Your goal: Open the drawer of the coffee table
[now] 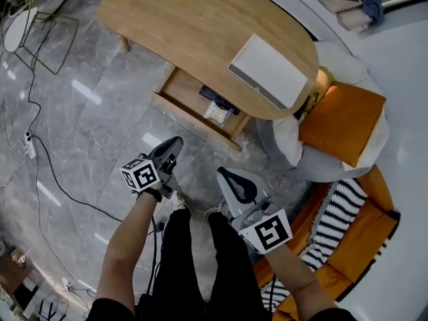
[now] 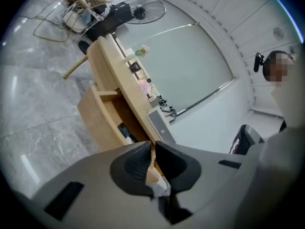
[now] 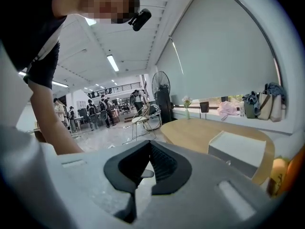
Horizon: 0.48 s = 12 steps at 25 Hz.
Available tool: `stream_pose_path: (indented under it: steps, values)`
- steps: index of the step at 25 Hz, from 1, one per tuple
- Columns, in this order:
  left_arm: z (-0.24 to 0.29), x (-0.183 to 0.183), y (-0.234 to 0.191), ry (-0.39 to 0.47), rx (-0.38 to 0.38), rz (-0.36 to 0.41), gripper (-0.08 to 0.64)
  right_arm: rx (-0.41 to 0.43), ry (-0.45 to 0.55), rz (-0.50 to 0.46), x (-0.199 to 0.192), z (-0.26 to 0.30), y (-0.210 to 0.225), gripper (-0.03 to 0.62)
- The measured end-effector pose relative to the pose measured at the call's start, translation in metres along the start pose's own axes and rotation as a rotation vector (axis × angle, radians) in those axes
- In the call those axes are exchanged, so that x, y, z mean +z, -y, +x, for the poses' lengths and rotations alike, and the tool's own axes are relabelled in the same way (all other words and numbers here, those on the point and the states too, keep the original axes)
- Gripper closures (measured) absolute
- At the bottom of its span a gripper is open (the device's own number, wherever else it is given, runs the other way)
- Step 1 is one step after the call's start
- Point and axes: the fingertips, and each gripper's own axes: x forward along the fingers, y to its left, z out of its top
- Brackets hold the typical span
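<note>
Drawer [image 1: 194,102] stands open under the oval wooden surface [image 1: 194,25], upper middle. Left hand-held gripper [image 1: 175,146] and right hand-held gripper [image 1: 227,176] are both clenched, empty.

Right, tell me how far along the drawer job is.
Done: the drawer stands pulled out from under the table, its contents showing. In hand: nothing; the left hand-held gripper and right hand-held gripper are shut, empty and clear of it. Left: nothing that I can see.

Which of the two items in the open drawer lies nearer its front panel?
The pale speckled packet; the dark item lies farther back, toward the tabletop.
</note>
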Motion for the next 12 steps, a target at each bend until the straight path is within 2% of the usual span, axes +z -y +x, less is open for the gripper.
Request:
stream_pose_path:
  steps: [3,7,12]
  values:
    - [-0.010,0.029,0.033,-0.017,0.002,0.126,0.538,-0.016,0.017,-0.006,0.036,-0.005,-0.006,0.588]
    - [-0.011,0.066,0.065,0.001,0.057,0.255,0.549,-0.024,0.003,-0.029,0.068,-0.018,0.001,0.588]
    - [-0.011,0.095,0.133,-0.032,0.046,0.413,0.549,-0.041,-0.035,-0.077,0.104,-0.047,0.008,0.588]
